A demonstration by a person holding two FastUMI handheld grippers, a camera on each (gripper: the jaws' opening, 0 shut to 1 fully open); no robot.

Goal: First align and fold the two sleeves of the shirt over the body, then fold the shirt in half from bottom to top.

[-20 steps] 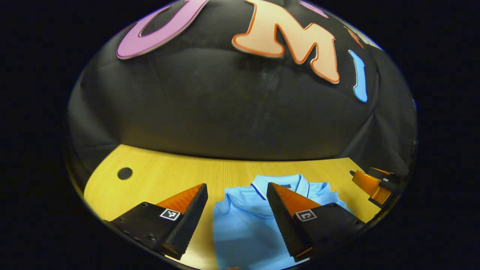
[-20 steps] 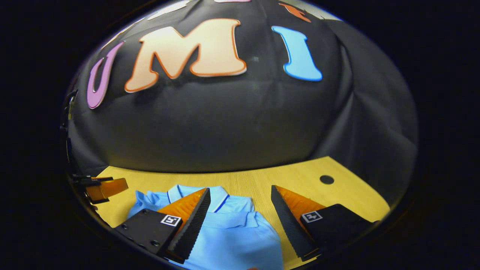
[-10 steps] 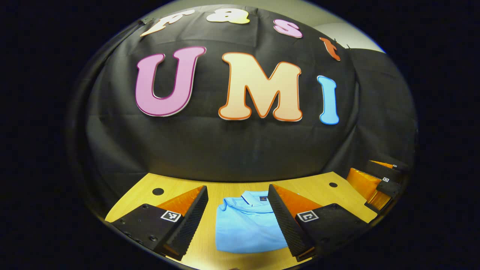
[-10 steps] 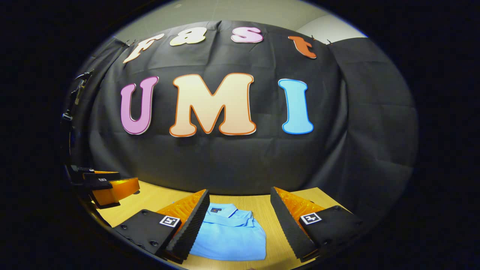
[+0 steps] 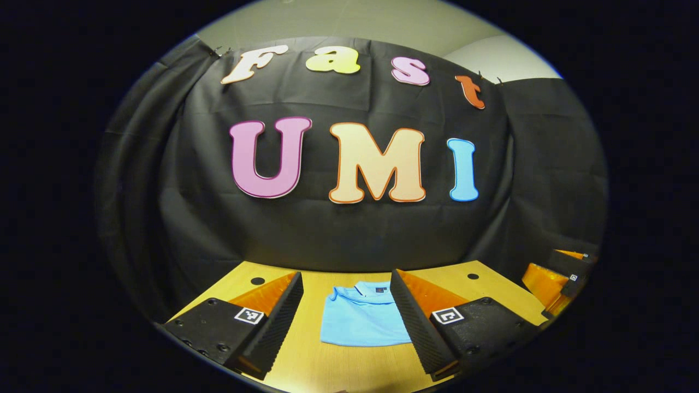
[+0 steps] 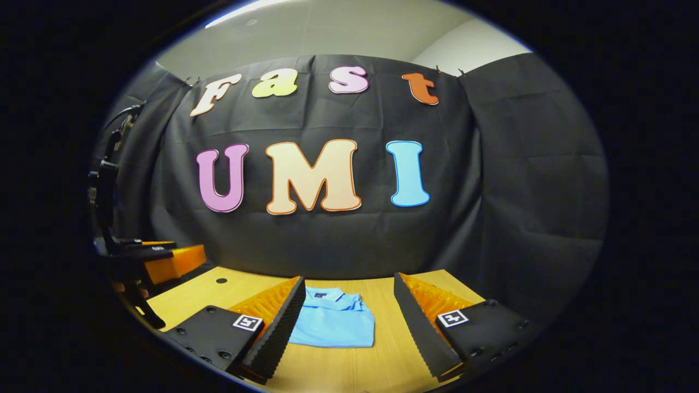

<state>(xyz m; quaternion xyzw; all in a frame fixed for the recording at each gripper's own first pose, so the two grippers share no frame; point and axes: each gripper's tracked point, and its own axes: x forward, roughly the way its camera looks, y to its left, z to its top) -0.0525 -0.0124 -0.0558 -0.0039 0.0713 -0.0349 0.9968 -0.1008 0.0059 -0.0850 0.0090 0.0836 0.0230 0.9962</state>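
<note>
Now your left gripper (image 5: 347, 303) is spread wide, grasping nothing, touching nothing; your right gripper (image 6: 349, 311) likewise released and empty; the light blue folded polo shirt (image 5: 365, 316) lies flat on the yellow wooden table (image 5: 327, 365), beyond both pairs of fingers.

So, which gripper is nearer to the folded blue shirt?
Left, but only slightly, I judge. The left gripper faces the shirt almost squarely, apart from it. The right gripper is also apart from it, offset toward the shirt's right side.
</note>
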